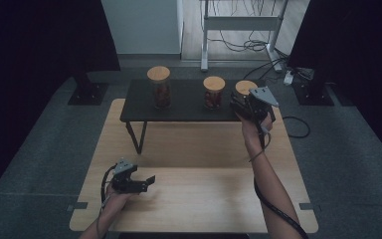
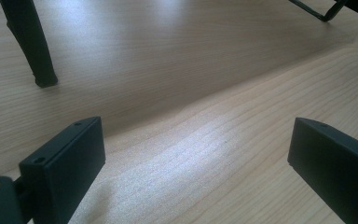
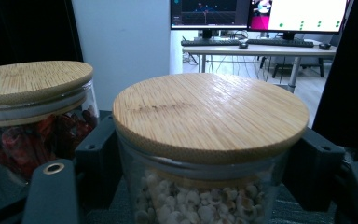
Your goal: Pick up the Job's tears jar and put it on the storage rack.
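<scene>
**High view to gripper views: right hand-held gripper around the pale-filled jar**

High view: a wooden bench (image 1: 189, 194) carries a low black shelf (image 1: 189, 102) along its far side, and three glass jars with bamboo lids stand in a row on that shelf. The left jar (image 1: 160, 87) and the middle jar (image 1: 213, 92) hold reddish contents. The right jar (image 1: 244, 88) is partly covered by the right hand-held gripper (image 1: 239, 104), which the person's outstretched right arm holds against it at shelf height. The left hand-held gripper (image 1: 150, 181) rests low on the near part of the bench, well apart from the shelf, its two jaws spread with nothing between them. So: three jars, two hand-held grippers, one shelf.

Left gripper view: the two black jaws stand wide apart over bare wood grain, pinching nothing. One dark leg of the shelf (image 2: 30, 42) comes down onto the bench at the upper left.

Right gripper view: the jaws sit one on each side of the glass just under the bamboo lid (image 3: 209, 114), tight up against it. This jar holds pale, puffed pieces (image 3: 196, 200). Whether the pads press on the glass or merely lie against it I cannot tell. The red-filled middle jar stands just beside it on the left. Behind, a desk with two monitors (image 3: 256, 14) shows.
</scene>
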A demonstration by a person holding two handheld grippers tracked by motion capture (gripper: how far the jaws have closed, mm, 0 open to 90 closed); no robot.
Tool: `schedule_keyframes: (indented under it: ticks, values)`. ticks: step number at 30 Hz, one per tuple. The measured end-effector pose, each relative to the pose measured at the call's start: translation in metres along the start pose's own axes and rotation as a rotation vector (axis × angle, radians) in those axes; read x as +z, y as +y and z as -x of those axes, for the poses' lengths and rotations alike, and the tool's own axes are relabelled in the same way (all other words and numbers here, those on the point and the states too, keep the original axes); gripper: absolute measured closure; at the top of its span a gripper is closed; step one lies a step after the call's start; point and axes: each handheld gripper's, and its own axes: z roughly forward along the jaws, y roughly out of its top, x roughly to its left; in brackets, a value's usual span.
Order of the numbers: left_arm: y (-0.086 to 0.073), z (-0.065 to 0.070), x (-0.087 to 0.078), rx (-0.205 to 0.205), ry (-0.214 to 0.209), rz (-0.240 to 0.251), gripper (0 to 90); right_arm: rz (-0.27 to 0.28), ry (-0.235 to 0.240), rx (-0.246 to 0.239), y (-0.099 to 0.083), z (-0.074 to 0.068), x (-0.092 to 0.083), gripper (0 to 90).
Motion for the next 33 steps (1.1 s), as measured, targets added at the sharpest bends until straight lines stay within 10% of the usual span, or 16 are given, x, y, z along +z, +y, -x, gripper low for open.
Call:
schedule_keyframes:
  ticks: [33]
  values:
    - [-0.001,0.013,0.000,0.030,-0.001,-0.009,3.4,0.119,0.069,0.102,-0.035,0.016,-0.064,13.9]
